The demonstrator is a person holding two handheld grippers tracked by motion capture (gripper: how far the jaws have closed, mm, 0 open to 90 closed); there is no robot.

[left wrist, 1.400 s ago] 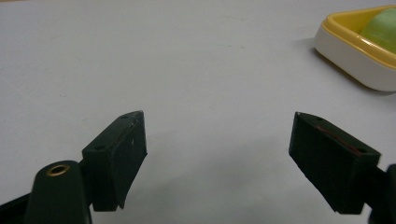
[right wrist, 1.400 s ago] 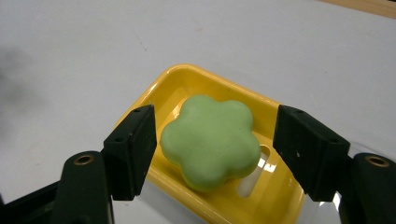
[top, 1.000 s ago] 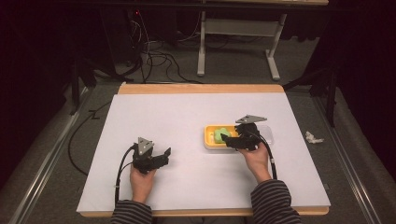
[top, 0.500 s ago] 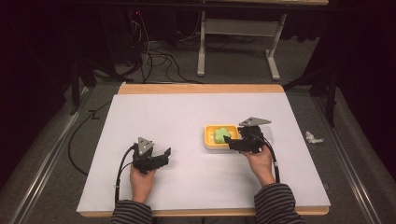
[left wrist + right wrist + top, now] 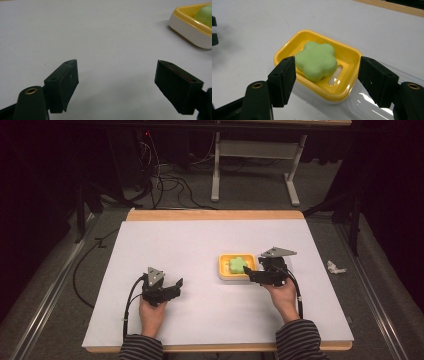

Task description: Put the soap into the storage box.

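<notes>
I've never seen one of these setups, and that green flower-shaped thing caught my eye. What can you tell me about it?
The green soap bar is shaped like a flower with rounded petals, pale green, matte and smooth. It lies flat in a yellow soap dish with slots in its floor, on the white table. The right gripper is open, its black fingers either side of the dish's near end, not touching the soap. A clear plastic piece lies beside the dish.

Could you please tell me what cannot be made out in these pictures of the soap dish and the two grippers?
- Small white scrap, high view: too small to identify.
- Clear plastic piece beside the yellow soap dish, right gripper view: cut off by the bottom edge and hidden behind the right gripper.
- Green flower-shaped soap, left gripper view: cut off by the right edge.
- Dish floor under the soap: hidden.
</notes>
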